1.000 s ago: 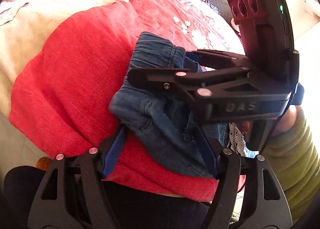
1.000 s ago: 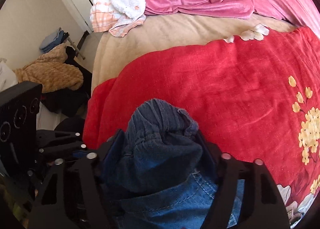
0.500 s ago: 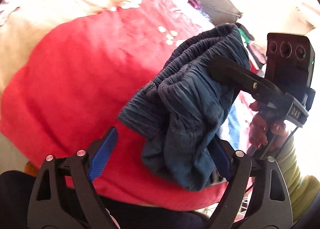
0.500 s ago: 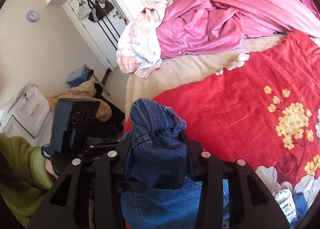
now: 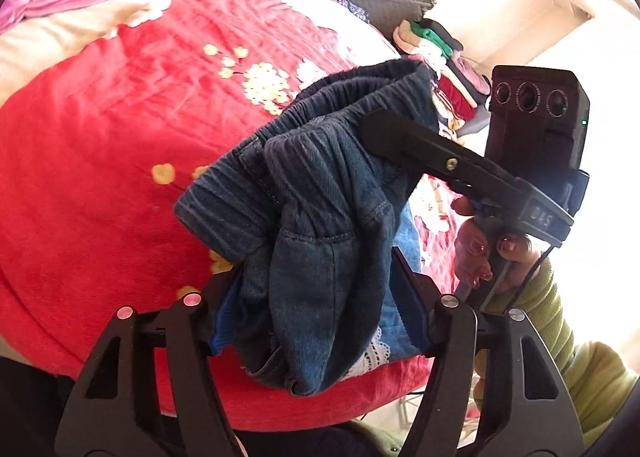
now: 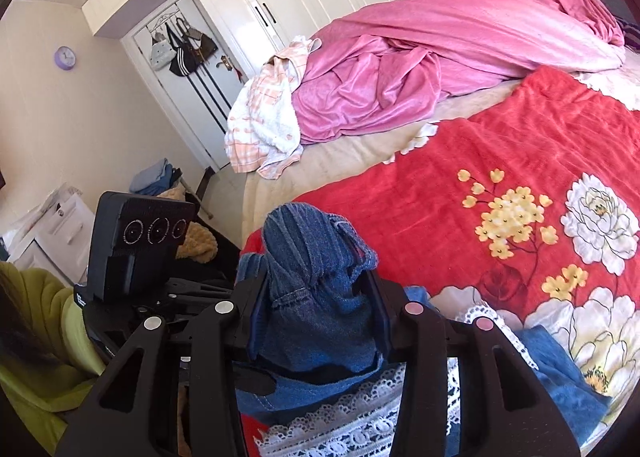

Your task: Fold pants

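Note:
Small blue denim pants hang bunched above the red floral blanket, held between both grippers. My left gripper is closing its jaws, and its blue pads press the lower bunch of denim from both sides. My right gripper comes in from the right, with one black finger across the elastic waistband. In the right wrist view my right gripper is shut on a gathered fold of the pants, which sticks up between the pads. The left gripper's body stands close at the left.
A pink duvet and a checked towel lie at the far side of the bed. White lace cloth lies under my right gripper. Folded clothes are stacked at the bed's right edge. A green sleeve is at the right.
Both grippers have risen off the blanket with the pants and tilted up. The right gripper has swung to the right, pulling the waistband up. The left jaws widened, then narrowed on the denim.

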A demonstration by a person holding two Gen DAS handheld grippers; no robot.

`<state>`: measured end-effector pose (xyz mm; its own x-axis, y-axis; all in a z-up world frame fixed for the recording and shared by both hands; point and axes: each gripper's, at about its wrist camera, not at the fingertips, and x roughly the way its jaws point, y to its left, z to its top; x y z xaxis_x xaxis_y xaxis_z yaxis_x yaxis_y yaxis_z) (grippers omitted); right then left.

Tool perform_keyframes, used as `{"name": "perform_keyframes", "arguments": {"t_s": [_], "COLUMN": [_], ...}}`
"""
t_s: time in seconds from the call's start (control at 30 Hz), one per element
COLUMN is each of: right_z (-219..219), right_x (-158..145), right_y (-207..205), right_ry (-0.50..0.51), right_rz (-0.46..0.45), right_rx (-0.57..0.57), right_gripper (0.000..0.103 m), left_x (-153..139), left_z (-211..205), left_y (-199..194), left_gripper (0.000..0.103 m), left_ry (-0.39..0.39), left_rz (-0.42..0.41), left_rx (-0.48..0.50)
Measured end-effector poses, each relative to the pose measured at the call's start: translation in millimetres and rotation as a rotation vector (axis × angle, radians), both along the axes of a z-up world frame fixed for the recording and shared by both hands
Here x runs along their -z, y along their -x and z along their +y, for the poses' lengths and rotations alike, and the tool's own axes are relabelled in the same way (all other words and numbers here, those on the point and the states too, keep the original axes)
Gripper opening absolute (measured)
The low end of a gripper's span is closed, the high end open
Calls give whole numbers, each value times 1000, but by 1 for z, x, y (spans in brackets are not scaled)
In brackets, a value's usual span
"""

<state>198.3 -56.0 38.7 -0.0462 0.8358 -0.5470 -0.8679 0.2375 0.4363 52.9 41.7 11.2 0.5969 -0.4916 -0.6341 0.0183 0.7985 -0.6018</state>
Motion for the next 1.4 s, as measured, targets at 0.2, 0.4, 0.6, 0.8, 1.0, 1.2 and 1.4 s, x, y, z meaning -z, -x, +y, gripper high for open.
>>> {"name": "perform_keyframes", "arguments": {"t_s": [0.2,0.4,0.6,0.8,1.0,1.2,1.4], "right_z": [-35,-90,-135,-123,-116,-132,-134], "right_x": [2,2,8,17,54,73,23], "right_y": [-6,-7,5,29,44,55,55], "right_ry": [-35,-79,-46,86,383,416,270], "right_rz": [4,20,-1,-72,-152,-115,-155], "right_rx": [53,161,310,377,401,436,411], "right_gripper": [46,75,81,81,81,82,82], "left_x": [-6,-5,-15,-2,26,36,3], "left_z": [-23,-48,-41,-47,-71,-82,-58], "left_y": [-2,-9,1,-22,-16,-3,7], "left_gripper": [58,59,59,59,60,60,60], "left_ry": [2,43,4,-341,-383,-377,-355], "left_rz": [-22,-54,-114,-44,9,31,-51], "left_rx": [41,152,131,9,103,141,73]}}
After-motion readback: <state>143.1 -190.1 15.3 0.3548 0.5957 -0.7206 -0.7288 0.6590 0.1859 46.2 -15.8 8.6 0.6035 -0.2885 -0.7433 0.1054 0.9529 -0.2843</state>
